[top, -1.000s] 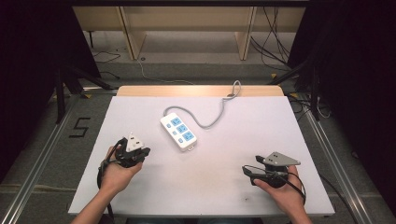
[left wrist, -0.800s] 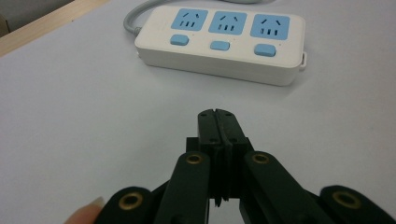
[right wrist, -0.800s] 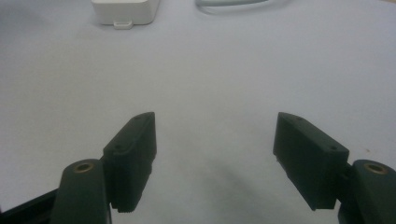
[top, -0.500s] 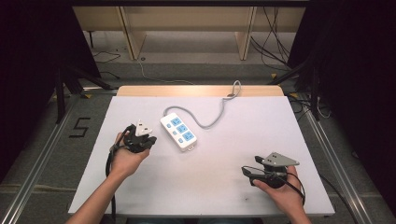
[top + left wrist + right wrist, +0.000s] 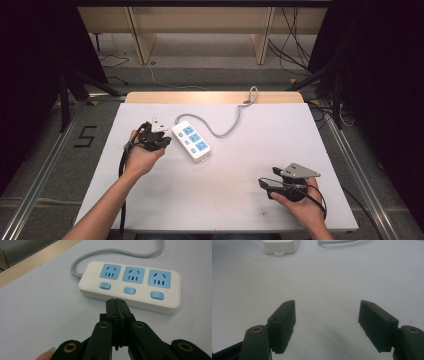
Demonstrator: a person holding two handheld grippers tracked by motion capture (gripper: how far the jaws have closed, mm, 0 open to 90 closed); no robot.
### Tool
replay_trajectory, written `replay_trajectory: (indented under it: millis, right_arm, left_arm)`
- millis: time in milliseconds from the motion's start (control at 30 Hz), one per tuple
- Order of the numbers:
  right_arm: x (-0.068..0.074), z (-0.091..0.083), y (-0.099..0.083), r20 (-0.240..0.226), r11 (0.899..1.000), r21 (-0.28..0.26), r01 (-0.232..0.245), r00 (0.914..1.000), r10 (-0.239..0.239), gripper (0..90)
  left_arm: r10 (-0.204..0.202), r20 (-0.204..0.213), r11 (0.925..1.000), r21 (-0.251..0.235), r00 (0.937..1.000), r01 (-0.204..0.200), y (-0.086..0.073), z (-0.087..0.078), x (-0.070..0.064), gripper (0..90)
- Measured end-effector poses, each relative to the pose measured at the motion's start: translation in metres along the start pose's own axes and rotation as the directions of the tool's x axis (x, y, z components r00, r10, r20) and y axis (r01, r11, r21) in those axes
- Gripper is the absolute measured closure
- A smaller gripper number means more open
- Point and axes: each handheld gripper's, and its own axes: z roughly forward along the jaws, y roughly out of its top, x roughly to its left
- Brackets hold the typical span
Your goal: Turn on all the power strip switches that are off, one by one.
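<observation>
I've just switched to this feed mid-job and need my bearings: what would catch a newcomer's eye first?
The white power strip with three blue sockets lies slantwise on the white table, its grey cable curling toward the far edge. The left gripper, jaws closed, sits just beside the strip's near side. The right gripper rests open at the table's near right, apart from everything.

Power strip at mid-table, one hand-held gripper on each side

The power strip (image 5: 191,141) lies on the table (image 5: 235,165), its cable (image 5: 231,122) running to the far edge. The left hand-held gripper (image 5: 165,141) sits just beside its left side; the right hand-held gripper (image 5: 263,184) rests well apart, near the front right.
</observation>
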Motion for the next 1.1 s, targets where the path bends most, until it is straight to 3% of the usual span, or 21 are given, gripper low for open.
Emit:
replay_trajectory:
  millis: [367,800,967,1100]
  right_arm:
    - [0.000,0.000,0.000,0.001,1.000,0.001,0.001,1.0000,-0.001,31.2]
    - [0.000,0.001,0.000,-0.004,1.000,-0.001,-0.003,1.0000,0.003,31.3]
    - [-0.001,0.000,0.000,-0.003,1.000,-0.001,-0.001,1.0000,0.001,31.4]
    - [0.000,0.001,0.000,-0.004,1.000,0.002,0.002,1.0000,-0.002,31.4]
  left_arm:
    - [0.011,-0.007,0.9996,0.025,0.9999,-0.010,0.013,0.021,0.002,89.6]
    - [-0.034,0.003,0.9981,0.051,0.9994,0.033,0.025,0.055,0.007,89.6]
    - [-0.014,0.002,0.9985,0.054,0.9999,0.013,0.028,0.059,0.007,89.6]
    - [-0.034,-0.006,0.9969,0.071,0.9994,0.034,0.029,0.068,0.011,89.6]
